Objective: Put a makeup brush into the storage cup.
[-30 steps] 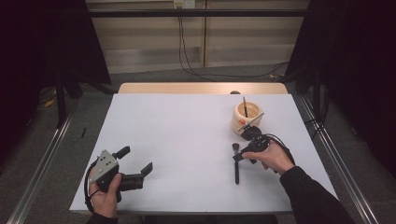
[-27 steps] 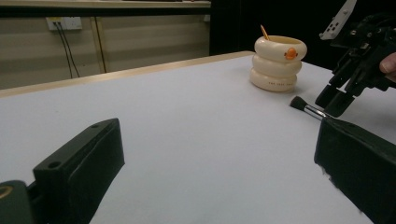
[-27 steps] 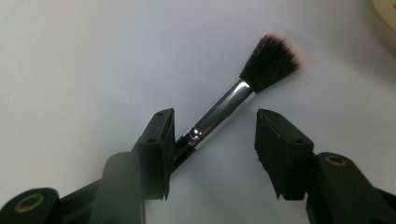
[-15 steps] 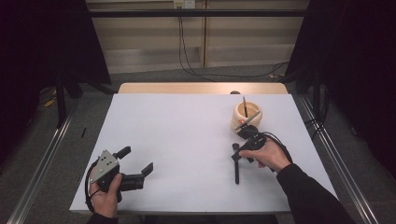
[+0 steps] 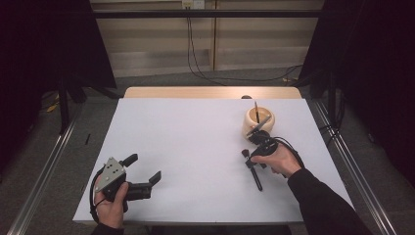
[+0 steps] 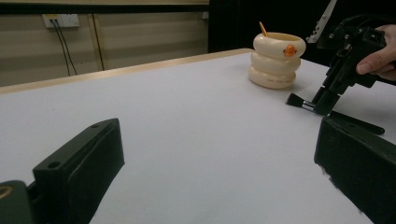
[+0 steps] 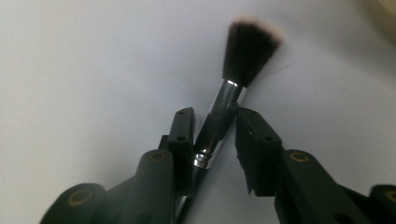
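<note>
A black makeup brush with a silver ferrule lies on the white table, right of centre. My right gripper points down over its bristle end. In the right gripper view the ferrule lies between the two jaws of that gripper. They have just been closing and stand close on both sides, with a thin gap still showing. The left gripper view shows the right gripper straddling the brush. My left gripper rests near the front left edge, open and with nothing in it.
A cream, ring-shaped cup with an orange mark stands just behind the right gripper, a thin stick leaning in it. The table's wooden far edge runs along the back. Metal rails flank the table on both sides.
The right hand has shifted only slightly over the brush. The left hand and its gripper have stayed where they were.
</note>
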### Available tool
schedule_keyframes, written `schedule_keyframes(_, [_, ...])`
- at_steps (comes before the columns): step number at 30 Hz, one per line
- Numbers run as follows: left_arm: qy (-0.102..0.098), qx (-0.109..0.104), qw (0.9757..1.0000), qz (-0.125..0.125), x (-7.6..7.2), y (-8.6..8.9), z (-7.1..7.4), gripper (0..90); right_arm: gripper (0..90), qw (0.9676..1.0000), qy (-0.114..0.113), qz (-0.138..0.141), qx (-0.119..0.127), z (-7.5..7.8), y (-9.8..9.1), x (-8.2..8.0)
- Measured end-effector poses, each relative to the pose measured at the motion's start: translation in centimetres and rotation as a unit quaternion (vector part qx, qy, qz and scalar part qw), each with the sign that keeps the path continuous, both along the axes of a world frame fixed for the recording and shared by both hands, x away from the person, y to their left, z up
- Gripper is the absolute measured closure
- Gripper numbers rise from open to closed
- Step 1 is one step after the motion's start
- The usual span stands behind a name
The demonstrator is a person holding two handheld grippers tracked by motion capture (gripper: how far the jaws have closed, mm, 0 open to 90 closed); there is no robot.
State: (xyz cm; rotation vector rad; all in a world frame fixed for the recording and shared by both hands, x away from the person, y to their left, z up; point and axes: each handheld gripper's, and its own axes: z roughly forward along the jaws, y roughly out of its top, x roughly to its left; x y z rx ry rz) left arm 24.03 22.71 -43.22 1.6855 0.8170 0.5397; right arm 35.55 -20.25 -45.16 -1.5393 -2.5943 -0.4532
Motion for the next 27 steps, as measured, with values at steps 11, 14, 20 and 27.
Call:
schedule_keyframes(11, [0.003, 0.003, 1.0, 0.002, 0.05, 0.09, -0.05, 1.2, 76.9, 0.9995, -0.016, 0.008, -0.025, 0.01, 0.43, -0.3])
schedule_keyframes(14, [0.006, -0.001, 1.0, 0.004, 0.1, 0.15, -0.08, 1.1, 77.1, 0.9994, -0.02, 0.01, -0.024, -0.01, 0.38, -0.41])
schedule_keyframes(20, [0.009, -0.002, 0.9999, -0.005, 0.18, 0.06, -0.14, 1.1, 77.6, 0.9994, -0.023, 0.018, -0.021, -0.03, 0.23, -0.35])
schedule_keyframes(27, [0.007, -0.002, 1.0, 0.001, 0.16, 0.13, -0.09, 1.1, 78.2, 0.9991, -0.026, 0.02, -0.026, 0.06, 0.3, -0.5])
